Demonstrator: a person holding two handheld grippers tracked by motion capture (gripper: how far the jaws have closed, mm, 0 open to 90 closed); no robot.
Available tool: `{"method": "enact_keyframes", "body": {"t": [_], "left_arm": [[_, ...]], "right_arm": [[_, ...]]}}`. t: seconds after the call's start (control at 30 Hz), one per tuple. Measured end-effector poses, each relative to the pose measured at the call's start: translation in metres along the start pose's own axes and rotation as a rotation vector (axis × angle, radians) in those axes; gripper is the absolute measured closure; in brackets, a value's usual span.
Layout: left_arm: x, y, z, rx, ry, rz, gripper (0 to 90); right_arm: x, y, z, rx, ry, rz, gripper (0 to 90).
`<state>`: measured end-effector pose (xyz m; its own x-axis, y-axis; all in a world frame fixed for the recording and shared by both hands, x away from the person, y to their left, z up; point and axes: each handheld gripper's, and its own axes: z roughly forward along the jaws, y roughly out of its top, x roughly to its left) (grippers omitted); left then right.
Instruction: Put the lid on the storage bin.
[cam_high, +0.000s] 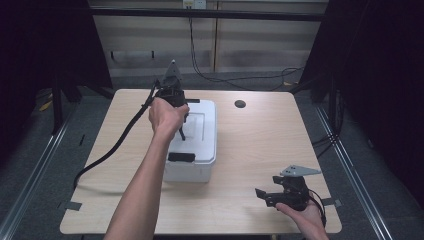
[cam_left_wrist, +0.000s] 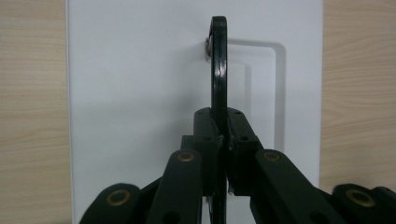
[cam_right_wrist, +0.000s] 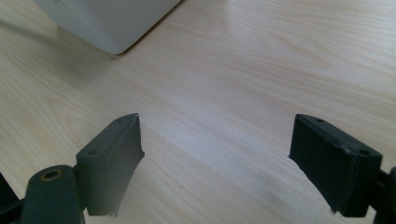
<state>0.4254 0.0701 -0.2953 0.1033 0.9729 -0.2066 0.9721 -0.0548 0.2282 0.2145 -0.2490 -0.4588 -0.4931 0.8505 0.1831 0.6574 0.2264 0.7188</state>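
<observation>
Left gripper (cam_left_wrist: 224, 154) clamped on black handle (cam_left_wrist: 218, 70), raised upright over white box (cam_high: 197, 145) lid mid-table; pinch clear in left gripper view, hand-hidden from above. Right gripper (cam_right_wrist: 217, 158) wide open, empty, over table (cam_high: 260, 135) near front-right corner.

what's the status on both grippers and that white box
Left gripper shut on the black handle of the white box lid. Right gripper open, idle over bare table. Nothing in the way.

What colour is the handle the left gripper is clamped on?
Glossy black; the handle stands up from the white box lid, best seen in the left gripper view.
</observation>
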Motion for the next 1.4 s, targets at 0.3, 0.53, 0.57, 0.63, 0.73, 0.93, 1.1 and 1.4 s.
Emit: {"method": "enact_keyframes", "body": {"t": [0.3, 0.53, 0.57, 0.63, 0.73, 0.93, 1.1, 1.4], "left_arm": [[-0.001, 0.000, 0.006, 0.017, 0.016, 0.008, 84.7], [0.001, 0.002, 0.008, 0.027, 0.022, 0.035, 84.1], [0.001, 0.002, 0.008, 0.026, 0.028, 0.037, 83.7], [0.002, 0.002, 0.009, 0.028, 0.023, 0.050, 83.1], [0.003, 0.002, 0.013, 0.037, 0.017, 0.090, 78.4], [0.003, 0.001, 0.016, 0.038, 0.021, 0.136, 69.8], [0.004, 0.000, 0.012, 0.038, 0.016, 0.193, 58.6], [0.007, -0.001, 0.006, -0.005, 0.008, 0.281, 33.5]], "right_arm": [[0.000, 0.000, 0.000, 0.002, -0.002, 0.001, 16.1], [0.000, 0.000, 0.000, 0.003, 0.001, -0.001, 16.2], [0.000, 0.000, 0.000, 0.003, 0.000, 0.003, 16.2], [-0.001, 0.000, 0.000, 0.002, -0.001, 0.006, 16.2], [0.000, 0.000, -0.001, 0.002, -0.006, 0.007, 16.2], [0.000, 0.000, 0.000, 0.004, -0.010, 0.001, 16.2], [0.000, 0.000, 0.000, 0.004, -0.011, -0.003, 16.2], [0.001, 0.000, 0.001, 0.008, -0.013, -0.005, 16.3]]}}
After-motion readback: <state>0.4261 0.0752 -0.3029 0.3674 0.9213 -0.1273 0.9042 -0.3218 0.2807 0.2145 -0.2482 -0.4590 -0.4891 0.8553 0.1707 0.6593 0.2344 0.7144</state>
